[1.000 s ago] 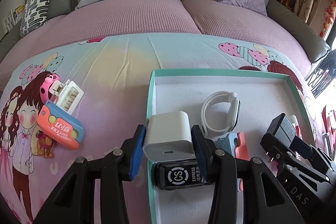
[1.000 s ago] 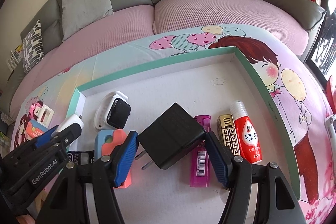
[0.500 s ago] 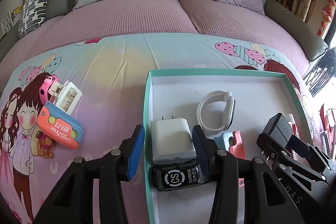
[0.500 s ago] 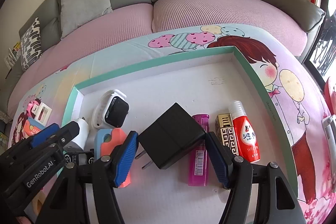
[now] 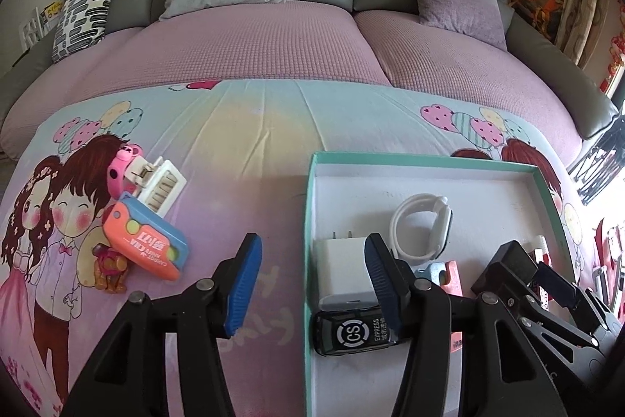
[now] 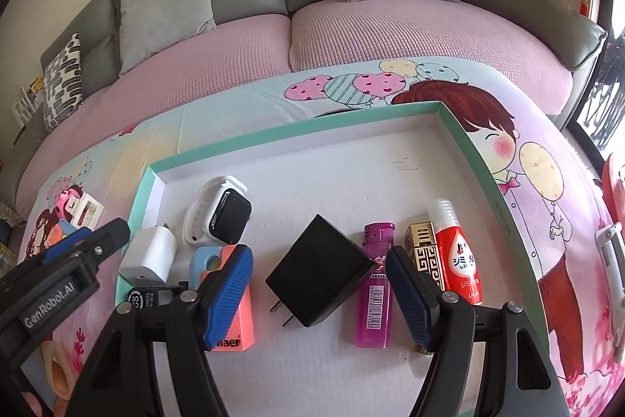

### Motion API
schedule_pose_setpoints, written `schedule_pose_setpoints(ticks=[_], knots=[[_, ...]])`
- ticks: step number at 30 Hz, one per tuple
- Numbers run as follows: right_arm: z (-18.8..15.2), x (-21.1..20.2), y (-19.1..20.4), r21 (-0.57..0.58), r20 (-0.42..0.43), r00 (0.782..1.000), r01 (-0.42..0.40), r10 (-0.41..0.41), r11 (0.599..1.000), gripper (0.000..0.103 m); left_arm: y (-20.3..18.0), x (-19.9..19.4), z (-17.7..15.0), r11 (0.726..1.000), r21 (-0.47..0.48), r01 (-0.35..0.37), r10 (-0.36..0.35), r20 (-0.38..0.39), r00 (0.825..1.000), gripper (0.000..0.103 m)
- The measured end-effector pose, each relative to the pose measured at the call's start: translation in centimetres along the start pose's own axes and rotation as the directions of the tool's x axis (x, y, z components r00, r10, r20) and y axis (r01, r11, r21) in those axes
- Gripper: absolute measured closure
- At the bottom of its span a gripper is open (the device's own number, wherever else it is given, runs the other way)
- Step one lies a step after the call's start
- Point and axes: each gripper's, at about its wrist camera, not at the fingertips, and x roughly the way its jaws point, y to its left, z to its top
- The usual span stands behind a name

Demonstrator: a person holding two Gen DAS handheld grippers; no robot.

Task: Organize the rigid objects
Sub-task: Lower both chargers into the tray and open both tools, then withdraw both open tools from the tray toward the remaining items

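— Where's the black cube-shaped plastic charger (image 6: 318,270)?

— Lying in the teal-rimmed white tray (image 6: 484,159), between the right claw's (image 6: 318,294) wide jaws. Light, stiff, slick; pinch its flat sides.

— The left claw (image 5: 310,284)?

— Wide, empty.

teal-rimmed white tray (image 6: 461,127), black charger (image 6: 318,270), white charger (image 5: 343,266), magenta lighter (image 6: 375,294).

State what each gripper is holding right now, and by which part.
Nothing is held. The left gripper stands open, with the white charger lying in the tray. The right gripper is open around the black adapter, its pads clear of it.
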Motion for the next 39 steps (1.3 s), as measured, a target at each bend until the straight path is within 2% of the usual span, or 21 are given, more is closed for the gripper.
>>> schedule_pose_setpoints(ticks=[2, 4, 5, 6, 11, 13, 17, 27, 33, 39], knots=[[-0.1, 0.0, 0.2, -0.007, 0.004, 1.000, 0.001, -0.001, 1.000, 0.024, 0.2, 0.0, 0.1, 1.000, -0.003, -0.009, 0.009, 0.003, 1.000, 0.045], [-0.1, 0.0, 0.4, -0.014, 0.008, 1.000, 0.004, -0.004, 1.000, 0.013, 0.5, -0.1, 0.1, 0.999, -0.014, -0.035, 0.036, 0.008, 0.999, 0.031], [-0.1, 0.0, 0.4, -0.017, 0.009, 1.000, 0.005, -0.005, 1.000, 0.011, 0.6, -0.1, 0.2, 0.999, -0.019, -0.048, 0.048, 0.014, 0.999, 0.017], [-0.1, 0.0, 0.5, -0.019, 0.011, 1.000, 0.007, -0.007, 1.000, 0.011, 0.8, -0.2, 0.2, 0.998, -0.025, -0.058, 0.059, 0.021, 0.998, 0.013], [-0.1, 0.1, 0.5, -0.014, 0.014, 1.000, 0.008, -0.007, 1.000, 0.010, 1.9, -0.5, 0.3, 0.993, -0.061, -0.097, 0.099, 0.039, 0.994, 0.011], [-0.2, 0.0, 0.5, -0.011, 0.017, 1.000, 0.010, -0.010, 1.000, 0.000, 2.1, -0.3, 0.2, 0.991, -0.068, -0.116, 0.119, 0.041, 0.992, 0.009], [-0.1, -0.1, 0.4, -0.005, 0.029, 1.000, 0.008, -0.008, 1.000, 0.000, 2.8, -0.1, 0.1, 0.986, -0.088, -0.144, 0.148, 0.037, 0.988, 0.009], [-0.2, 0.0, 1.1, -0.023, 0.023, 1.000, -0.008, 0.008, 1.000, 0.000, 3.5, -0.2, 0.1, 0.981, -0.108, -0.159, 0.165, 0.044, 0.985, 0.009], [0.0, -0.5, 2.6, -0.040, 0.043, 0.998, -0.032, 0.034, 0.999, 0.000, 4.8, -0.9, 0.3, 0.978, -0.124, -0.166, 0.173, 0.046, 0.984, 0.009], [0.0, -1.6, 5.4, -0.081, 0.089, 0.988, -0.117, 0.124, 0.990, 0.000, 8.5, -2.4, 0.4, 0.963, -0.177, -0.204, 0.216, 0.056, 0.975, 0.009]])
